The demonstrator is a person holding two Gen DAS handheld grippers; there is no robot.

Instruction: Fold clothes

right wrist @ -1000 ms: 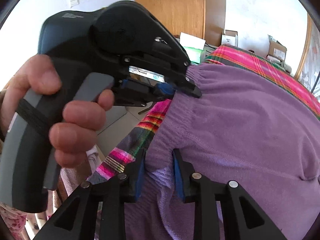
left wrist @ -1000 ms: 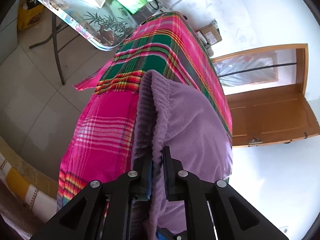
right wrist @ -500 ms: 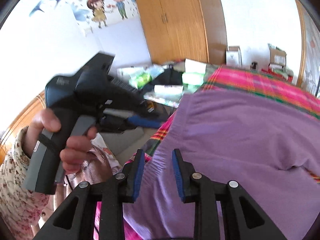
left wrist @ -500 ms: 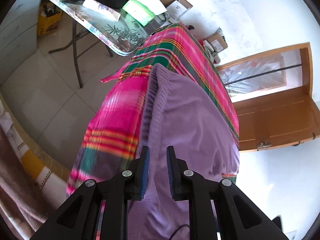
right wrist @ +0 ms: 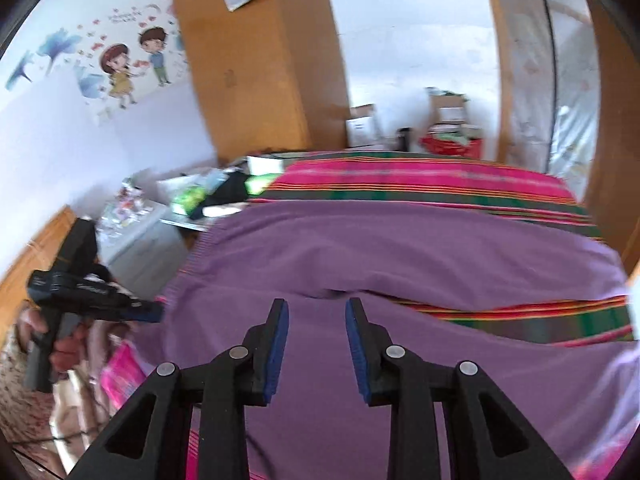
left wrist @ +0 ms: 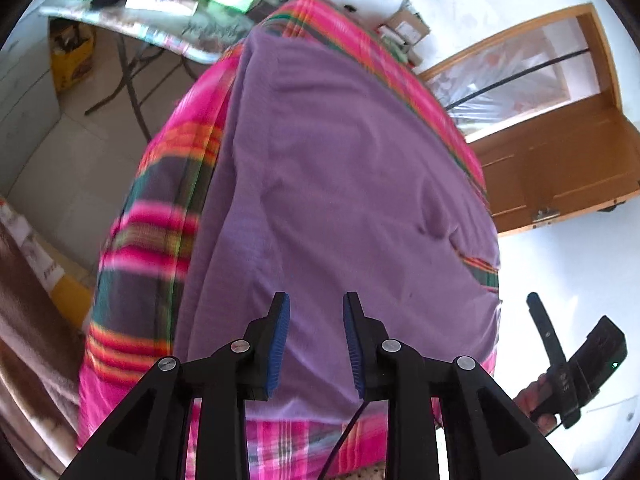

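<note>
- My left gripper [left wrist: 314,340] hangs above the purple garment [left wrist: 344,184], its jaws parted and nothing between the blue pads; they have just been opening, and the cloth lies clear below them.
- My right gripper [right wrist: 316,344] is also parted, with a plain gap between its pads and no fabric caught in it; it too sits over the garment without touching it.
- The purple garment lies spread flat on the plaid-covered surface [left wrist: 144,216], covering most of its top; in the left wrist view one long side runs along the surface's left edge, where the pink and green plaid hangs down.
- In the right wrist view a strip of plaid shows through a gap on the right side of the garment [right wrist: 400,248], and a wider band stays bare along the far edge.
- A cluttered side table [left wrist: 188,28] stands beyond the far left corner.
- Each view catches the other gripper off the surface's edge, held in a hand [right wrist: 64,352].
</note>
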